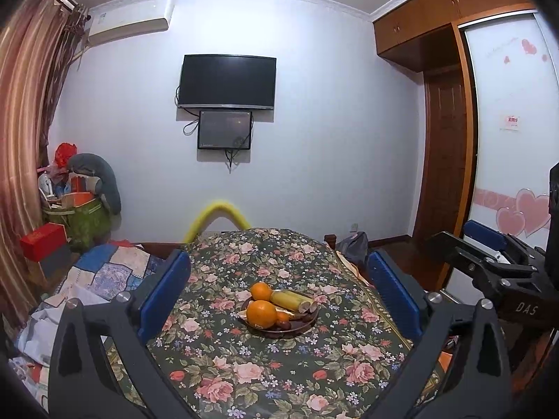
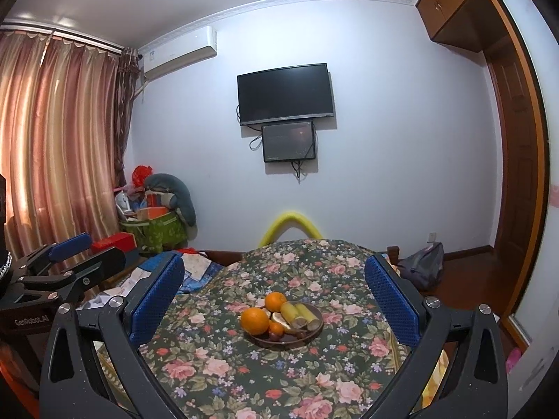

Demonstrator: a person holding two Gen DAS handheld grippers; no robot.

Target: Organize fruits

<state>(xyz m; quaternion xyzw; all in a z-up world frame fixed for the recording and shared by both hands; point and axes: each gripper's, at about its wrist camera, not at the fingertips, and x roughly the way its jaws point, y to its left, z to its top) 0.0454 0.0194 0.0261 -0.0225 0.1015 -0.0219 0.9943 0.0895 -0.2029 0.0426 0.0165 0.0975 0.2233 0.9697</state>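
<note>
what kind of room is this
Most likely a bedroom in a home: a wall-mounted television, a built-in wardrobe with heart decals, and draped curtains. The fruit plate sits on a floral-covered table.

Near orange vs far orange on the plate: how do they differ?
The near orange looks bigger than the far orange, partly because it is closer. The near orange sits at the plate's left front rim beside small dark fruits; the far orange sits at the back rim, next to the yellow-green pieces. Both are round, whole and unpeeled, untouched by either hand-held gripper.
</note>
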